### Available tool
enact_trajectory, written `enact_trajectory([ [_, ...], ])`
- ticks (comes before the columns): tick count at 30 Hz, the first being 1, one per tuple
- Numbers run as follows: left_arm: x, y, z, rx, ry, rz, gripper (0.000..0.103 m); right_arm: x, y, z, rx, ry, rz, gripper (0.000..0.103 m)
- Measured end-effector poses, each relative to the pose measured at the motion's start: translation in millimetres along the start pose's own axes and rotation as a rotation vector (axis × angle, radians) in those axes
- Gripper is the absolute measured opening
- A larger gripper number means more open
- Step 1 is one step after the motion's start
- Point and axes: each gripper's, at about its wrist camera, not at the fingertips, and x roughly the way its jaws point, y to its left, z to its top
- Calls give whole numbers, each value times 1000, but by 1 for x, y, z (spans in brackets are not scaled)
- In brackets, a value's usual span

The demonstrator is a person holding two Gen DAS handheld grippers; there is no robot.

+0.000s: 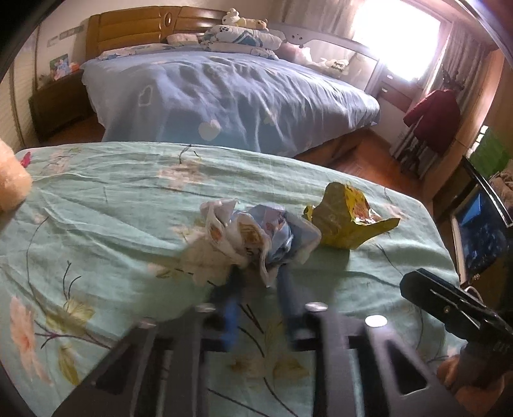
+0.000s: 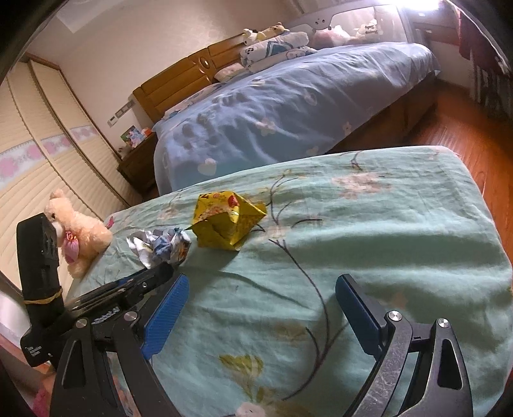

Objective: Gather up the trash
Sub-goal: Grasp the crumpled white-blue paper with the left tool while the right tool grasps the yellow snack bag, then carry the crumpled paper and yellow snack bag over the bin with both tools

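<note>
**Bedroom, floral green sheet: left tongs closed on crumpled wrapper**

Mint-green floral sheet (image 1: pixel 105 205) covers the near bed, and both pairs of tongs work over it.

Left gripper (image 1: pixel 256 272) points down at the sheet with its blue fingers (image 1: pixel 231 316) drawn narrow; they are motion-blurred, and their tips disappear under the white-and-blue crumpled wrapper (image 1: pixel 259 234), which sits right at the jaw tips and appears pinched between them. From the right wrist view the same wrapper (image 2: pixel 160 247) lies at the very tip of the left tongs.

Right gripper (image 2: pixel 259 288) stands wide, its blue pads (image 2: pixel 166 314) well apart with only bare sheet between them. Both pieces of trash lie ahead of it and to its left, not between its fingers.

Just beside the crumpled wrapper, on its right in the left wrist view, the yellow snack bag (image 1: pixel 346 218) sits opened and crumpled on the sheet, apart from both tongs.

Farther out, a cream plush bear (image 2: pixel 77 231) sits at the sheet's left edge. Beyond the near bed stands a second bed with a blue quilt (image 1: pixel 224 102), a wooden headboard (image 1: pixel 134 29), pillows and soft toys.
</note>
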Motion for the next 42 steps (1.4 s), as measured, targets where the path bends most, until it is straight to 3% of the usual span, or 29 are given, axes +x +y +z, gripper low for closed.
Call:
enact_trajectory([
  [1,0,1,0,3,-2,-6,4,1,1,0,-3,0,4,94],
  [4,-5,5,-2,7,-20,-7,2,7,7,3,-19,5,12,94],
  [13,-28,36,-24,-57,-21,4,2,33,33,15,-77,16,21,94],
  [19,-36,36,-28,-55,-24,2,2,54,47,25,-114,26,-10,92],
  [22,-37,35,-30,-49,-24,-3,2,60,49,28,-120,37,-26,78],
  [25,-39,35,-31,-47,-25,-7,2,60,47,27,-113,35,-47,57],
  [27,-41,36,-32,-43,-25,-9,2,60,46,27,-110,35,-60,34],
  [35,-52,32,-41,-30,-24,-22,2,43,44,14,-95,28,-51,33],
  [42,-71,16,-56,-6,-28,-51,2,5,36,-14,-53,11,-32,33],
])
